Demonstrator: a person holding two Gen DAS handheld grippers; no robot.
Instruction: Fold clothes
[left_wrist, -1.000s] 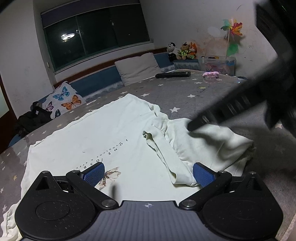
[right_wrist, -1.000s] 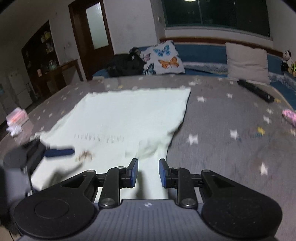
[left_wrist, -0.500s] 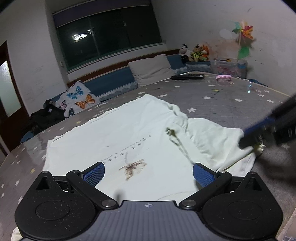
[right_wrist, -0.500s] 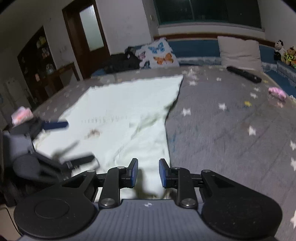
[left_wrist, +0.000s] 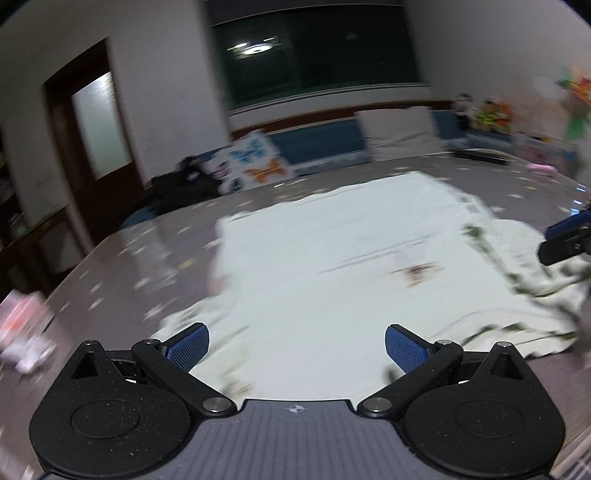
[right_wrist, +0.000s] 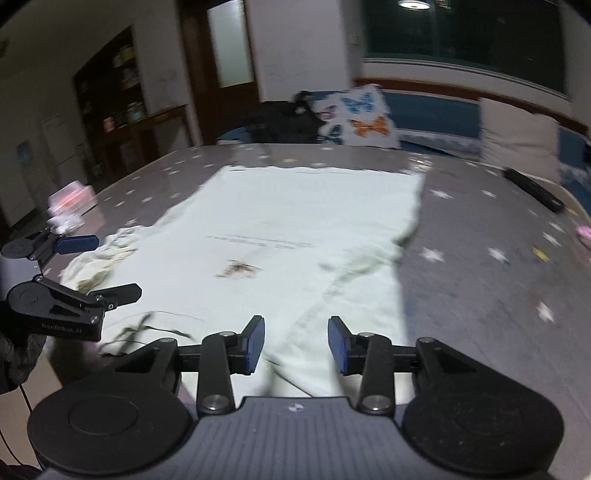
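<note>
A pale cream T-shirt (left_wrist: 332, 251) with a small print lies spread on the grey star-patterned bed; it also shows in the right wrist view (right_wrist: 295, 236). Its right sleeve is folded in over the body (right_wrist: 354, 280); the left sleeve is bunched (right_wrist: 99, 262). My left gripper (left_wrist: 295, 343) is open and empty over the shirt's near edge, and it shows at the left of the right wrist view (right_wrist: 107, 266). My right gripper (right_wrist: 295, 343) is open and empty above the folded right side; its fingers show at the right edge of the left wrist view (left_wrist: 565, 240).
The grey bed cover (right_wrist: 480, 280) stretches to the right. A butterfly cushion (right_wrist: 365, 118), a plain pillow (right_wrist: 517, 140) and a black bag (right_wrist: 284, 118) lie at the far end. A black remote (right_wrist: 535, 188) lies far right, a pink pack (right_wrist: 70, 195) at left.
My right gripper has opened from nearly shut. Both grippers have swung left, so each view now looks more squarely along the shirt. The left gripper stays open.
</note>
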